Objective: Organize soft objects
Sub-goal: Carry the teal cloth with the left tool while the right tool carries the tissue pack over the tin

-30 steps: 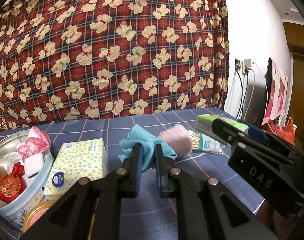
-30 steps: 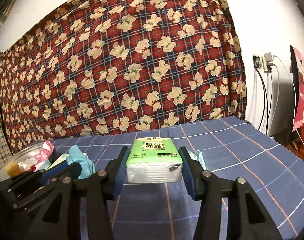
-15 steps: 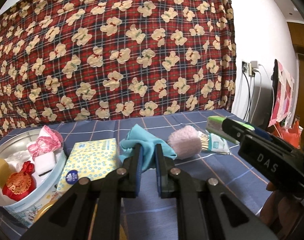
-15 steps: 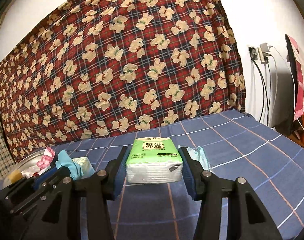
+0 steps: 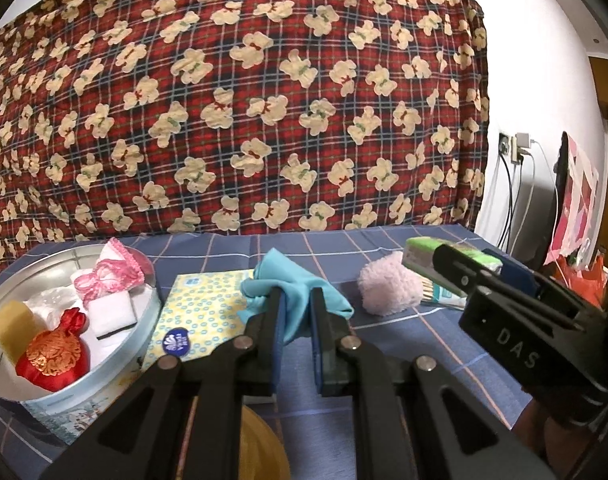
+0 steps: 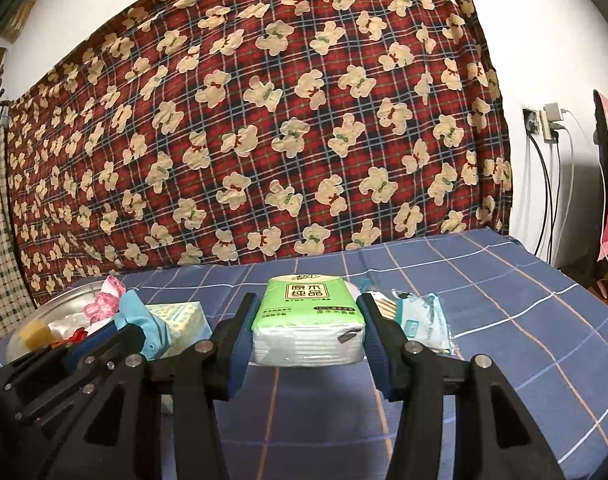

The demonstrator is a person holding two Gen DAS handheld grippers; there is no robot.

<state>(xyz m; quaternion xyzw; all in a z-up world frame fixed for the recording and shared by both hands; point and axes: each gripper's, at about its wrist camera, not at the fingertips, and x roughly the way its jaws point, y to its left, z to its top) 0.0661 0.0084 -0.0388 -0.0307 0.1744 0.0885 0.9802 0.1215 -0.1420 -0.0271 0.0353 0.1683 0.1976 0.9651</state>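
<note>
Holding the teal cloth (image 5: 293,296) pinched between my left gripper (image 5: 295,312) fingers, clear of the blue checked bed cover (image 6: 484,280), I worry most about its loose folds: a thin bite could slip on the way to the round tin (image 5: 143,312). My right gripper (image 6: 306,320) is clamped on the green tissue pack (image 6: 308,312), also lifted; squeezing harder could crush it. Both grippers sit close together, so I could clip one with the other, or snag the yellow tissue box (image 5: 199,312) beside the tin.

Both grippers' fingers (image 5: 275,320) clamped, loaded.
</note>
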